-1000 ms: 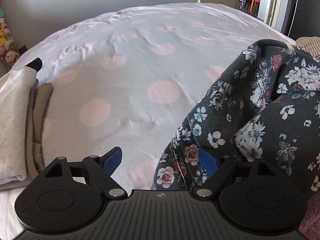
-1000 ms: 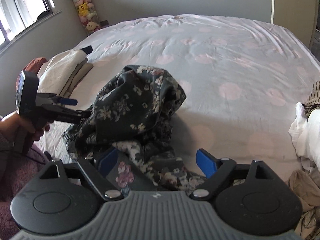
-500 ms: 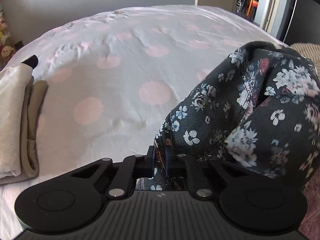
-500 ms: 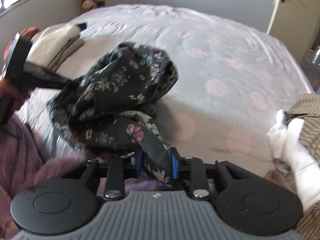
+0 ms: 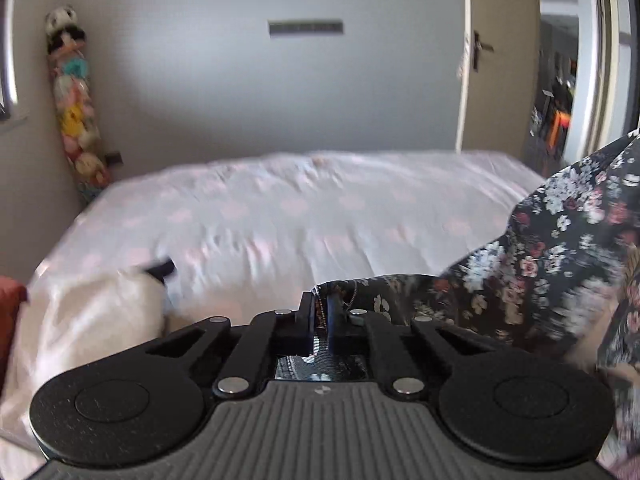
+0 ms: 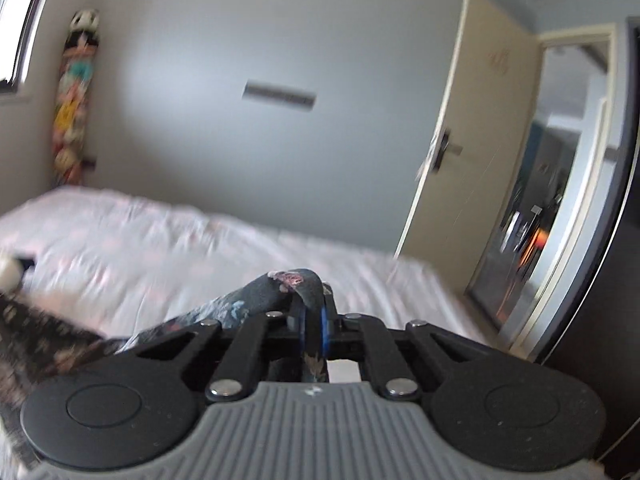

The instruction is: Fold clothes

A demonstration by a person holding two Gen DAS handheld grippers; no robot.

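grey wall (image 5: 280,92) behind a bed (image 5: 304,216) in pink-dotted cover; cream door (image 6: 476,152) ajar at right; window (image 6: 20,20) at left.

**Garment strung between two grippers above the bed**

In the left wrist view the left gripper (image 5: 320,312) sits bottom centre, the garment (image 5: 560,248) running from it to the right edge. The bed (image 5: 320,208) fills the middle behind. A folded pile (image 5: 88,312) lies lower left on the bed. Stacked toys (image 5: 74,108) stand upper left; the door (image 5: 496,60) upper right. In the right wrist view the right gripper (image 6: 314,316) sits bottom centre, cloth trailing lower left.
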